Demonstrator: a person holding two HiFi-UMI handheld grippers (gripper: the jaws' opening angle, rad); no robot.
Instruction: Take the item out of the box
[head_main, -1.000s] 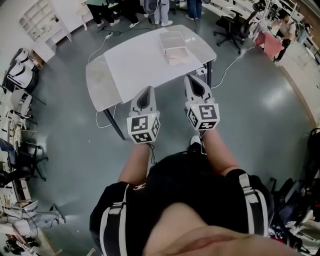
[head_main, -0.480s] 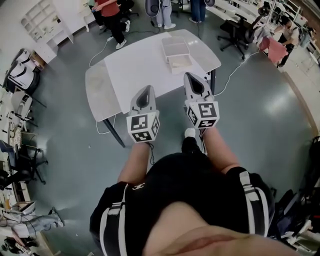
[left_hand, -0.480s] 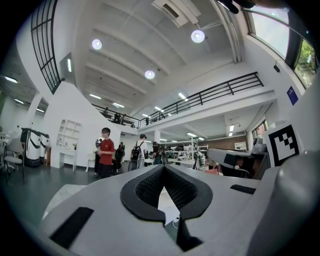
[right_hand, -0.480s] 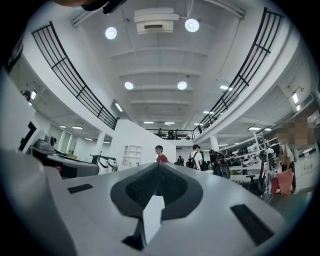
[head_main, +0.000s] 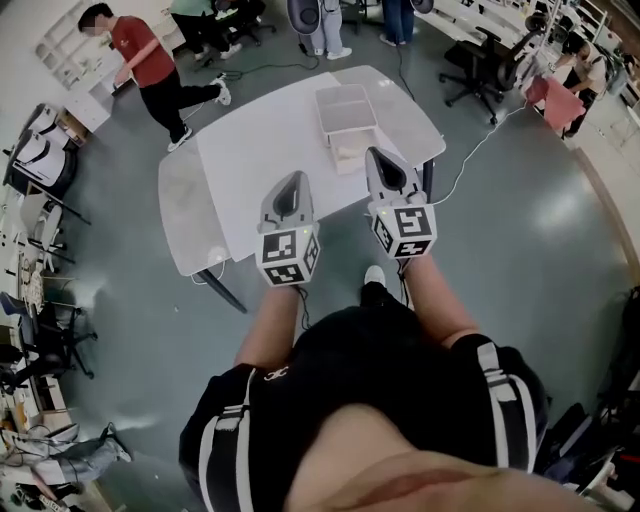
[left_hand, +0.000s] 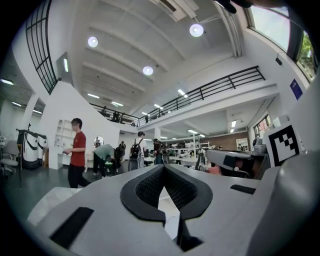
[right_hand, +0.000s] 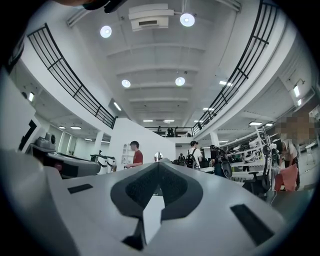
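Observation:
A pale, translucent box (head_main: 345, 105) stands on the far right part of the white table (head_main: 260, 140), with a beige item (head_main: 350, 152) lying against its near side. In the head view both grippers are held side by side, pointing at the table. My left gripper (head_main: 293, 178) hovers over the table's near edge, shut and empty. The right gripper (head_main: 378, 153) reaches just short of the beige item, also shut with nothing in it. In the left gripper view the left gripper's (left_hand: 163, 167) tips meet. The right gripper's (right_hand: 159, 164) tips meet in the right gripper view too.
A person in a red shirt (head_main: 150, 70) walks beyond the table's left end. Other people (head_main: 325, 20) stand at the back. An office chair (head_main: 480, 60) and a floor cable (head_main: 470, 125) lie to the right. More chairs (head_main: 40, 160) line the left side.
The table and box have come nearer under the grippers as I walked forward. The person in red has moved left across the floor. Both grippers stay shut.

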